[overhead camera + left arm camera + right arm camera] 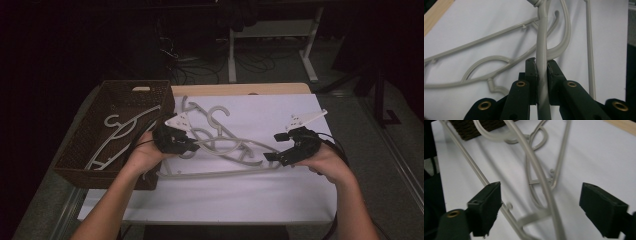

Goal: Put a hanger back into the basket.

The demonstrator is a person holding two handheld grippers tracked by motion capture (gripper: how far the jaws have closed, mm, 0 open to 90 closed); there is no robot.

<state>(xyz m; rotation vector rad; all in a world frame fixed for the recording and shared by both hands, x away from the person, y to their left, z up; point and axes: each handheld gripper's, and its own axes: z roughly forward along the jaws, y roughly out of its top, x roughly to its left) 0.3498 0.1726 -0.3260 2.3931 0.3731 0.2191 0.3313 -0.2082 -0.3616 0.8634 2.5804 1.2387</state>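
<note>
Hanger: grey plastic, clamped at one arm by left gripper, pads pressed on either side of the bar in the left gripper view. Stretched from that gripper rightward across white sheet, toward right gripper. Lifted a little off the pile at the gripped end, as far as the high view tells.

Right gripper: jaws wide apart, nothing pinched; just been opening. Hanger bar running up between the pads in the right gripper view, touching neither. Held just past the hanger's right end in the high view, hand behind it.

More hangers lying tangled on the sheet beneath and behind the held one, hooks pointing toward the table's far edge. Long one lying flat nearest the person, roughly parallel to the near edge.

Basket: brown wicker, at the sheet's left edge, just beside the left hand. One hanger lying slantwise inside it, hook toward the far wall.

Wooden tabletop showing beyond the sheet.
</note>
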